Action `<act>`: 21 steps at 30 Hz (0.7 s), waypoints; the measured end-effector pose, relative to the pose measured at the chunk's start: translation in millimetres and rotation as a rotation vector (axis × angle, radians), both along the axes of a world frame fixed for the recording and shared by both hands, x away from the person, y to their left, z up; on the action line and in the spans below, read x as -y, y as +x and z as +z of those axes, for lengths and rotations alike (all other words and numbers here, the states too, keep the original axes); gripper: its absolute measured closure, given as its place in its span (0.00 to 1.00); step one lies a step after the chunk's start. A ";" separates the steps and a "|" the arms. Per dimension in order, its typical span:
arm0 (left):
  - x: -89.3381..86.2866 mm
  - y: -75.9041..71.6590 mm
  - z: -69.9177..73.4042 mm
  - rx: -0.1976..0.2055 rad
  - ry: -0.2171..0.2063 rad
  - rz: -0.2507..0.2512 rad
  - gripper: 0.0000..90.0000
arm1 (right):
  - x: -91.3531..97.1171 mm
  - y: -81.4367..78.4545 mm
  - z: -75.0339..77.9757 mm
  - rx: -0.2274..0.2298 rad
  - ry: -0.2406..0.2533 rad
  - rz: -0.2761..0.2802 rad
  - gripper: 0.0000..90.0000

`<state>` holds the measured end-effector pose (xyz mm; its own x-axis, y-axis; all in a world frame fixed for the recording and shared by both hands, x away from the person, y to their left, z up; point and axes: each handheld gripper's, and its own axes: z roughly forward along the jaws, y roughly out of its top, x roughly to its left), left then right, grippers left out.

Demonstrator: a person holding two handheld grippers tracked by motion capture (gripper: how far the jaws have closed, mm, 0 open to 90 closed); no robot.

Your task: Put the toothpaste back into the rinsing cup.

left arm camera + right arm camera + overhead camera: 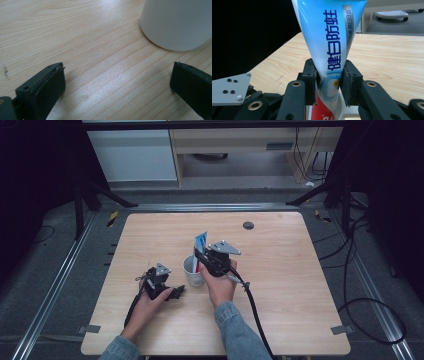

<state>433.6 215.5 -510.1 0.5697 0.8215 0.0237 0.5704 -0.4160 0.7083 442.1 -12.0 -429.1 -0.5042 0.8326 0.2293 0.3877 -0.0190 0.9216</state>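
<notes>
A wooden table seen from above. At left, the left gripper rests low on the wood, its jaws spread wide with nothing between them, just beside a white cup. A blue toothpaste tube stands upright in the cup. The right gripper has its pads against the tube's sides, seemingly pinching it, though the grip looks light.

Both grippers black w/ grey triangular top plates, black cables trailing; person's sleeves blue denim.
</notes>
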 end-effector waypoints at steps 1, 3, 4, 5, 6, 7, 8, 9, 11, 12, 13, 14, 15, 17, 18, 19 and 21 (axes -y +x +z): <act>0.0 0.0 0.0 0.000 0.000 0.000 0.00 | 0.1 0.0 0.0 0.000 0.001 0.000 0.75; 0.0 0.0 0.0 0.000 0.000 0.000 0.00 | 0.4 0.1 -0.1 0.001 0.003 -0.001 0.74; 0.0 0.0 0.0 0.000 0.000 0.000 0.00 | 0.6 0.2 -0.1 0.002 0.001 -0.001 0.74; 0.0 0.0 0.0 0.000 0.000 0.000 0.00 | 0.9 0.2 -0.1 0.001 0.002 -0.002 0.74; 0.0 0.0 0.0 0.000 0.000 0.000 0.00 | 1.0 0.3 -0.2 0.002 0.002 -0.001 0.74; 0.0 0.0 0.0 0.000 0.000 0.000 0.00 | 1.0 0.3 -0.2 0.002 0.002 -0.001 0.74; 0.0 0.0 0.0 0.000 0.000 0.000 0.00 | 1.3 0.3 -0.2 0.002 0.003 -0.001 0.73; 0.0 0.0 0.0 0.000 0.000 0.000 0.00 | 1.3 0.3 -0.2 0.002 0.003 0.000 0.73; 0.0 0.0 0.0 0.000 0.000 0.000 0.00 | 1.6 0.2 -0.1 0.001 0.004 -0.001 0.73; 0.0 0.0 0.0 0.000 0.000 0.000 0.00 | 1.7 0.2 -0.1 0.000 0.007 -0.001 0.72; 0.0 0.0 0.0 0.000 0.000 0.000 0.00 | 2.0 0.2 -0.3 0.000 0.004 -0.002 0.72; 0.0 0.0 0.0 0.000 0.000 0.000 0.00 | 2.2 0.0 -0.3 -0.001 0.006 -0.003 0.72; 0.0 0.0 0.0 0.000 0.000 0.000 0.00 | 2.4 -0.1 -0.3 -0.001 0.005 -0.002 0.72; 0.0 0.0 0.0 0.000 0.000 0.000 0.00 | 2.8 0.2 -0.7 -0.002 0.001 -0.001 0.71; 0.0 0.0 0.0 0.000 0.000 0.000 0.00 | 2.9 0.2 -0.8 -0.003 0.002 -0.002 0.71; 0.0 0.0 0.0 0.000 0.000 0.000 0.00 | 2.9 0.1 -0.9 -0.004 0.005 -0.004 0.70; 0.0 0.0 0.0 0.000 0.000 0.000 0.00 | 3.1 0.1 -1.3 -0.006 0.002 -0.001 0.70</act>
<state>433.6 215.5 -510.1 0.5695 0.8216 0.0238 0.5705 -0.4159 0.7082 442.2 -15.1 -430.4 -0.5017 0.8329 0.2337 0.3929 -0.0213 0.9193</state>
